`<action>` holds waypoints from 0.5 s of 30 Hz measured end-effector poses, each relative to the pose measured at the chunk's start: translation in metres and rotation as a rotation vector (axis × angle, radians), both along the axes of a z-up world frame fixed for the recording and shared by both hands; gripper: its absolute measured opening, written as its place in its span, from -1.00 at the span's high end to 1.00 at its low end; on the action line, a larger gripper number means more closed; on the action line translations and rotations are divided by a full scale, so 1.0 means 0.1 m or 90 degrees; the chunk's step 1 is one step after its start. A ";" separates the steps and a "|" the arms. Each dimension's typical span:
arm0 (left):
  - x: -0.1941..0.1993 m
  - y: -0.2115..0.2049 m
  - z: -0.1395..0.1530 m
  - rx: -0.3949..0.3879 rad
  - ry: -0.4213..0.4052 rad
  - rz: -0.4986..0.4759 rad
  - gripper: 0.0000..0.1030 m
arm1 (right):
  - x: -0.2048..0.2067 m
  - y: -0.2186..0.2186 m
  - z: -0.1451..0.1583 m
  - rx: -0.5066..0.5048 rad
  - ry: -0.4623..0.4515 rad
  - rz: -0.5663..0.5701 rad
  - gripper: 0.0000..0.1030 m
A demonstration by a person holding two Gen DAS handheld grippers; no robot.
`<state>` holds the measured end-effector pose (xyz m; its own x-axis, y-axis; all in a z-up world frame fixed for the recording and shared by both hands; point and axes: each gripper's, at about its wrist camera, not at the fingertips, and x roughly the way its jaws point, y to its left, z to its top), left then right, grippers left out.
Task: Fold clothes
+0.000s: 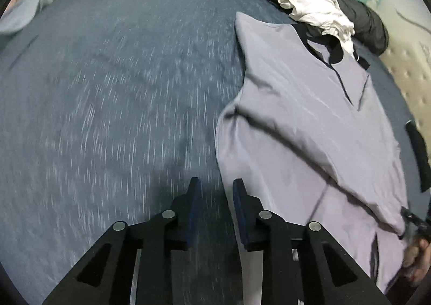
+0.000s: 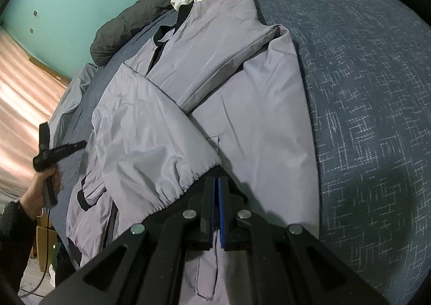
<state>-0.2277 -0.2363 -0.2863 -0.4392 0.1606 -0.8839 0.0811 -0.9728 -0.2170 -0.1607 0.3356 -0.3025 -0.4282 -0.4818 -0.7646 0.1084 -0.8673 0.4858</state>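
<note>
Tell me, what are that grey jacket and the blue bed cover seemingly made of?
The grey jacket looks like thin, smooth synthetic shell, perhaps nylon: faint sheen, crisp creases, a gathered elastic cuff. The blue bed cover seems matte woven fabric, judging by its pale thread pattern.

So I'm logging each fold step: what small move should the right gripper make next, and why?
Probably lower the sleeve onto the jacket and let go: the right gripper is shut on the cuff, already over the jacket's front, while the left gripper is open over the blanket.

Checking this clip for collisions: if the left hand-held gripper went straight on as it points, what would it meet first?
Probably just the blue bedspread; the open left hand-held gripper points beside the grey jacket's edge, though blur leaves depth unclear.
</note>
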 end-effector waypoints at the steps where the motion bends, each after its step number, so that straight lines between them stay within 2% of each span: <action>1: 0.06 0.01 -0.02 0.005 -0.002 0.001 0.48 | 0.00 0.00 0.00 0.001 0.000 -0.001 0.95; 6: 0.22 0.09 -0.22 0.006 -0.024 -0.006 0.48 | 0.02 -0.01 0.00 0.002 -0.002 -0.006 0.95; 11: 0.40 0.07 -0.13 0.019 -0.012 0.011 0.48 | 0.02 0.03 -0.02 -0.005 -0.009 -0.015 0.95; 15: 0.61 0.10 -0.07 0.043 -0.023 -0.008 0.46 | 0.02 0.01 0.01 0.009 -0.017 -0.020 0.95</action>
